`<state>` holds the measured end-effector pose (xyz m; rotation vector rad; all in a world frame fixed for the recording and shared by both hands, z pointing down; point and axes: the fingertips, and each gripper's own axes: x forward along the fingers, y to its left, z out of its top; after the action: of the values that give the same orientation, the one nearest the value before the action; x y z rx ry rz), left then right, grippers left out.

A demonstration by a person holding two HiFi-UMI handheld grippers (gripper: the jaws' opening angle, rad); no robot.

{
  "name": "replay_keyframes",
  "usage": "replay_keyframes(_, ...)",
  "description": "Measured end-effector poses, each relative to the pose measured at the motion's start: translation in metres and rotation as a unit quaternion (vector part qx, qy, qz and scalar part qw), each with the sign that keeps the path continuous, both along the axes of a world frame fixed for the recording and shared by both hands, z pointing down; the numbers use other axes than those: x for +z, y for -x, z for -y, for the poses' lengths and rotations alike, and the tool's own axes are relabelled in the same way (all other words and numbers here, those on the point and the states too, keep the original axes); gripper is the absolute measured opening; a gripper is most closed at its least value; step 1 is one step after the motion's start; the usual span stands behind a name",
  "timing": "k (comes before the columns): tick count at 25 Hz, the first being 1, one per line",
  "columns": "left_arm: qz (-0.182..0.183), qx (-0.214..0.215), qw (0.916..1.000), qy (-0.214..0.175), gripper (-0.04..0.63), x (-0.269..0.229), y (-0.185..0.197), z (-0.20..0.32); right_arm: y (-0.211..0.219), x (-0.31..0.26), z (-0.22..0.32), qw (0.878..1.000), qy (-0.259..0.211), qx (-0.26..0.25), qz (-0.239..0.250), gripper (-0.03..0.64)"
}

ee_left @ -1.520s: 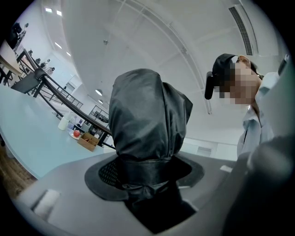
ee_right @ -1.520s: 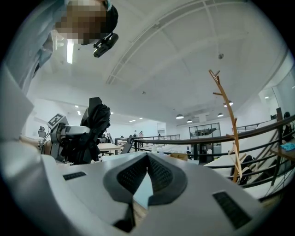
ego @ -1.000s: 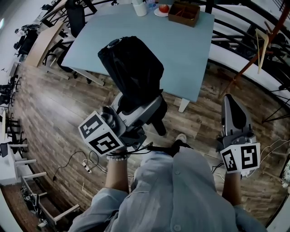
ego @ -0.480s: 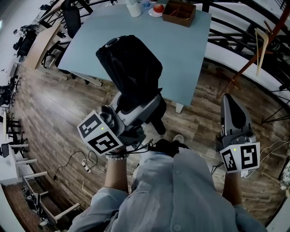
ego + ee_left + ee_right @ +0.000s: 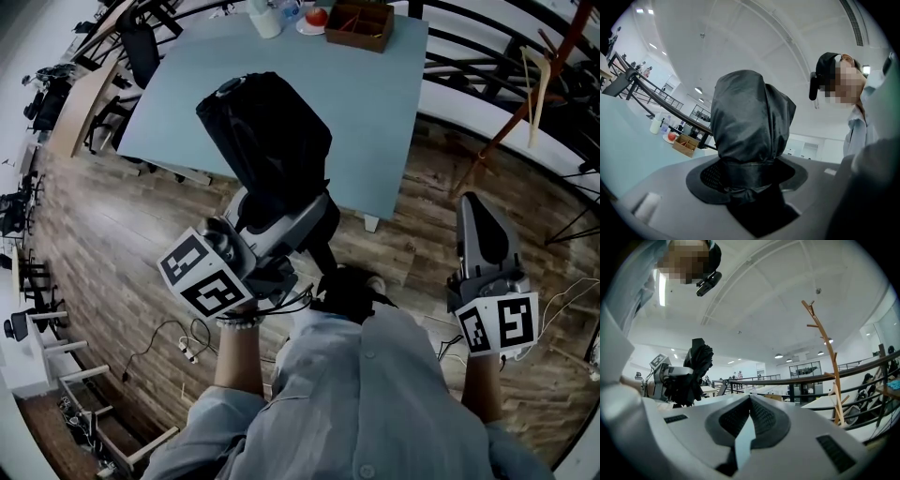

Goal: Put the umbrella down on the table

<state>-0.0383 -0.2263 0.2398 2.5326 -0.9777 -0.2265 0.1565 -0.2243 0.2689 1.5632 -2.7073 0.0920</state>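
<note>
The folded black umbrella (image 5: 267,141) stands up out of my left gripper (image 5: 281,211), over the near edge of the pale blue table (image 5: 375,103). The jaws are shut on its strapped lower part. In the left gripper view the umbrella (image 5: 750,117) fills the middle above the left gripper (image 5: 747,176). My right gripper (image 5: 478,211) hangs over the wooden floor to the right of the table, shut and holding nothing. The right gripper view shows the right gripper (image 5: 750,401) with its pads together and the umbrella (image 5: 697,366) off to the left.
At the table's far end are a wooden box (image 5: 358,23), a red fruit on a plate (image 5: 317,16) and a white cup (image 5: 265,19). A wooden coat stand (image 5: 525,84) and black railings lie to the right. Chairs stand left of the table.
The table has slid up and to the left in the head view as the person moved along. Both grippers keep their places in the view, and the grip on the umbrella is unchanged.
</note>
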Motion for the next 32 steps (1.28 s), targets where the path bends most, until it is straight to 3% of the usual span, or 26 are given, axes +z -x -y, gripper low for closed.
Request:
replay_keyframes(13,0.031,0.063,0.9975,0.010,0.261,0.015,0.000,0.043,0.004,-0.004,0.012,0.998,0.003,0.057,-0.011,0.000)
replay_keyframes(20,0.073,0.113,0.9909,0.011,0.261,0.027,-0.001,0.071,0.010,0.000,0.020,0.996,0.016,0.091,-0.016,0.000)
replay_keyframes(25,0.112,0.144,0.9832,0.011,0.261,0.042,-0.001,0.078,0.014,0.002,0.013,0.993,0.021,0.113,-0.019,0.000)
replay_keyframes(32,0.164,0.204,0.9651,0.004,0.261,0.073,-0.005,0.092,0.021,0.006,0.008,0.989,0.028,0.145,-0.023,0.000)
